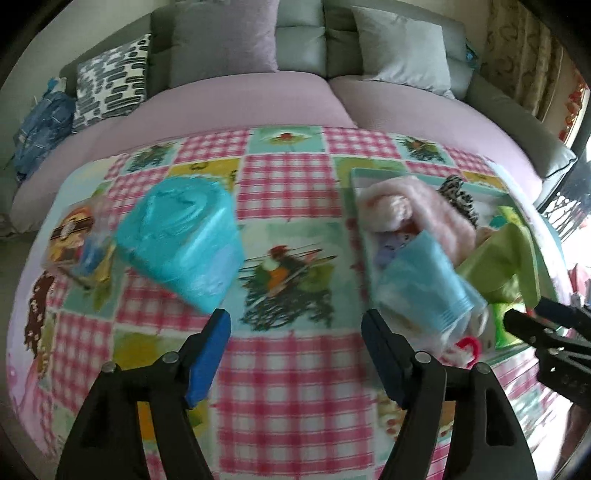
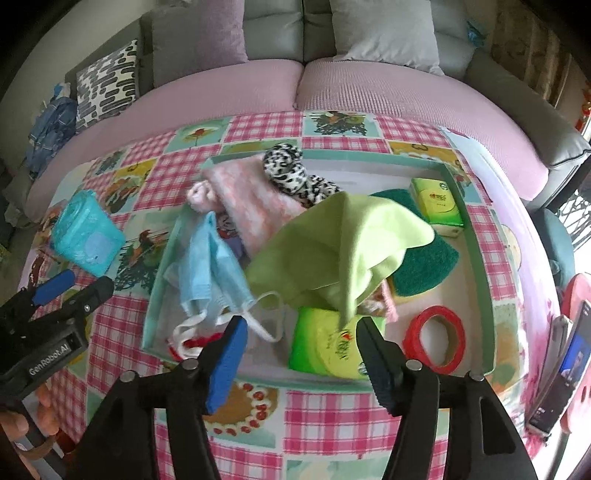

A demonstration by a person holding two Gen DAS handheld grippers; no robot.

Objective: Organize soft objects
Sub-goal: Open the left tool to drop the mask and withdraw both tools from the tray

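Note:
A shallow teal-rimmed tray (image 2: 369, 154) on the checked tablecloth holds a lime-green cloth (image 2: 343, 243), a blue face mask (image 2: 214, 266), a pink fluffy cloth (image 2: 247, 199) and a leopard-print piece (image 2: 291, 170). My right gripper (image 2: 301, 325) hovers open over the tray's near edge, gripping nothing; the green cloth's corner hangs near its right finger. My left gripper (image 1: 297, 325) is open and empty above the tablecloth (image 1: 295, 369), between a teal wipes pack (image 1: 181, 236) and the face mask (image 1: 424, 280). The wipes pack (image 2: 86, 240) lies left of the tray.
Also in the tray are two green tissue packs (image 2: 328, 343) (image 2: 437, 203), a red tape roll (image 2: 436, 339) and a dark green pad (image 2: 424, 266). A phone (image 2: 569, 365) stands at the table's right edge. A sofa with cushions (image 1: 221, 33) runs behind the table.

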